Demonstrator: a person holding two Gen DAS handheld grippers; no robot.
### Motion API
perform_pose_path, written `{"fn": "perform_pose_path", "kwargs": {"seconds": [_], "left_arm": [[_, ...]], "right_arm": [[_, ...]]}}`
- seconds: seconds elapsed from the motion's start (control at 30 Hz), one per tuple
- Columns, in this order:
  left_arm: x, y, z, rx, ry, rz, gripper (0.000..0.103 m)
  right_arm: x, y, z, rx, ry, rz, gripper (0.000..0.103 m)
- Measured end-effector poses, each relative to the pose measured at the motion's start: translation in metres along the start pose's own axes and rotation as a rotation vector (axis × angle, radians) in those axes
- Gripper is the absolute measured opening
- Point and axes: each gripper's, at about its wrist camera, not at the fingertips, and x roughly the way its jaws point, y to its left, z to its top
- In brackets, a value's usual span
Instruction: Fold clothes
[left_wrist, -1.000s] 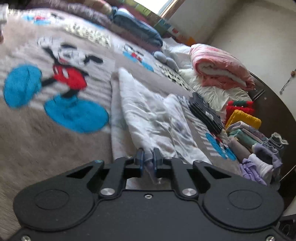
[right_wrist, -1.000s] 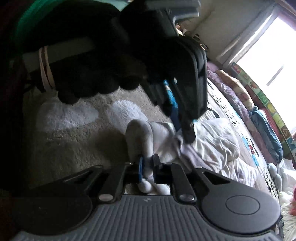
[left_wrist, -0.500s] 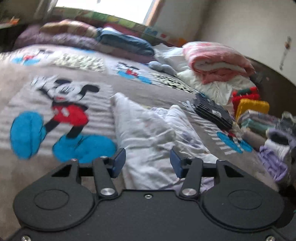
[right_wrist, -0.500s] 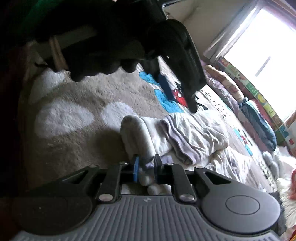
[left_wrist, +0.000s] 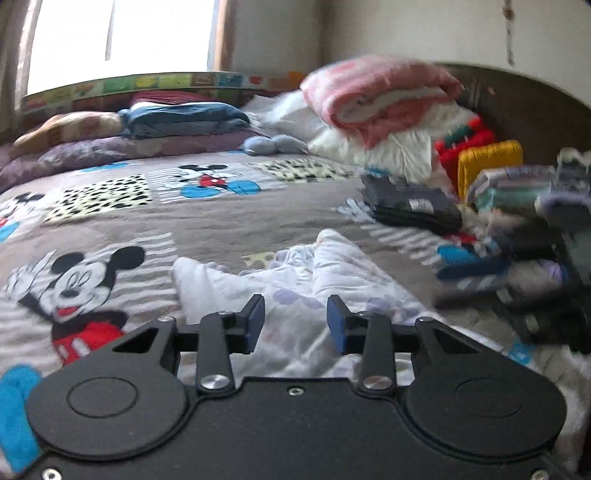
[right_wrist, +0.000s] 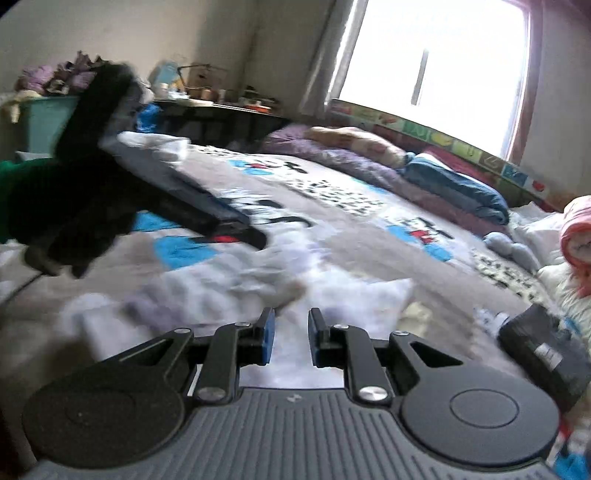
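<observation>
White garment lies crumpled on the bed, below both tools. Left hand-held gripper: jaws apart, closing, nothing between the pads. Right hand-held gripper: narrow gap, opening, nothing pinched. Folded clothes sit nearby.

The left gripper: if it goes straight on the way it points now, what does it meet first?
Most likely the crumpled white garment with pale purple spots, lying on the bed directly ahead of the left gripper. Its closing jaws hold nothing. Depth is hard to judge.
</observation>
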Motion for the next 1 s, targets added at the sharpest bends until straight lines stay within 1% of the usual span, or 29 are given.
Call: {"fn": "perform_pose_path", "kwargs": {"seconds": [0.07,0.13,0.2,0.27,0.3,0.37,0.4,0.43,0.5,0.57,0.63,0.7,0.8,0.83,0.9,0.93,1.0], "left_arm": [[0.013,0.007,-0.001,0.007,0.023,-0.012,0.036],[0.027,0.013,-0.002,0.013,0.052,-0.022,0.036],[0.04,0.019,-0.007,0.0,0.088,-0.036,0.038],[0.05,0.024,-0.012,-0.013,0.116,-0.049,0.038],[0.053,0.025,-0.013,-0.005,0.129,-0.051,0.04],[0.056,0.03,-0.015,-0.02,0.139,-0.072,0.04],[0.054,0.035,-0.014,-0.049,0.139,-0.094,0.04],[0.051,0.038,-0.011,-0.065,0.136,-0.113,0.039],[0.039,0.039,0.0,-0.057,0.116,-0.136,0.039],[0.03,0.042,0.009,-0.047,0.064,-0.114,0.038],[0.029,0.049,0.015,-0.05,0.025,-0.092,0.038],[0.036,0.053,0.018,-0.037,0.012,-0.069,0.038],[0.052,0.061,0.019,-0.047,0.017,-0.068,0.038],[0.059,0.065,0.017,-0.06,0.04,-0.064,0.039],[0.076,0.074,0.009,-0.093,0.11,-0.052,0.04],[0.08,0.076,0.005,-0.101,0.127,-0.056,0.04],[0.083,0.079,0.002,-0.114,0.126,-0.064,0.041]], "right_arm": [[0.018,-0.018,0.004,0.003,-0.004,0.007,0.023],[0.037,-0.029,0.008,0.002,-0.005,0.019,0.029],[0.059,-0.035,0.011,0.01,-0.005,0.044,0.032],[0.078,-0.042,0.008,0.055,0.013,0.086,0.036],[0.088,-0.045,0.005,0.082,0.024,0.109,0.037],[0.106,-0.049,-0.003,0.136,0.061,0.148,0.037],[0.115,-0.049,-0.011,0.164,0.097,0.161,0.037],[0.118,-0.049,-0.016,0.186,0.102,0.168,0.038],[0.116,-0.05,-0.024,0.224,0.073,0.175,0.038],[0.108,-0.051,-0.022,0.232,0.046,0.164,0.038],[0.098,-0.053,-0.016,0.232,0.021,0.148,0.037],[0.086,-0.053,-0.007,0.209,-0.023,0.133,0.037],[0.08,-0.034,0.01,0.057,-0.046,0.151,0.037],[0.082,-0.025,0.013,0.001,-0.042,0.165,0.036],[0.089,-0.007,0.014,-0.103,-0.012,0.202,0.034],[0.095,-0.002,0.012,-0.124,0.012,0.215,0.034],[0.109,0.003,0.003,-0.136,0.062,0.235,0.035]]}}
